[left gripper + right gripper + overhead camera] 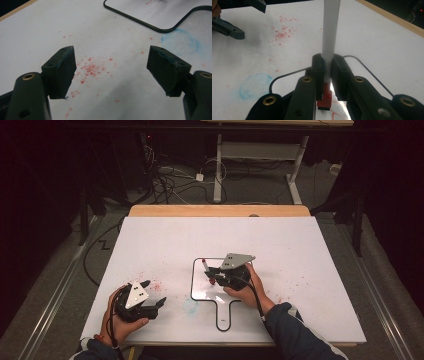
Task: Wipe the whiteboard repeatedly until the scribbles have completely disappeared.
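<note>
Marker [331, 37], white barrel w/ red end, clamped in right gripper [327, 75], over small whiteboard [200, 292] w/ black rim + handle, mid table [300, 245]. Left gripper [111, 72] jaws wide apart, nothing betw them, above red specks [91, 68]. Blue smudge [181, 41] near board handle.
</note>
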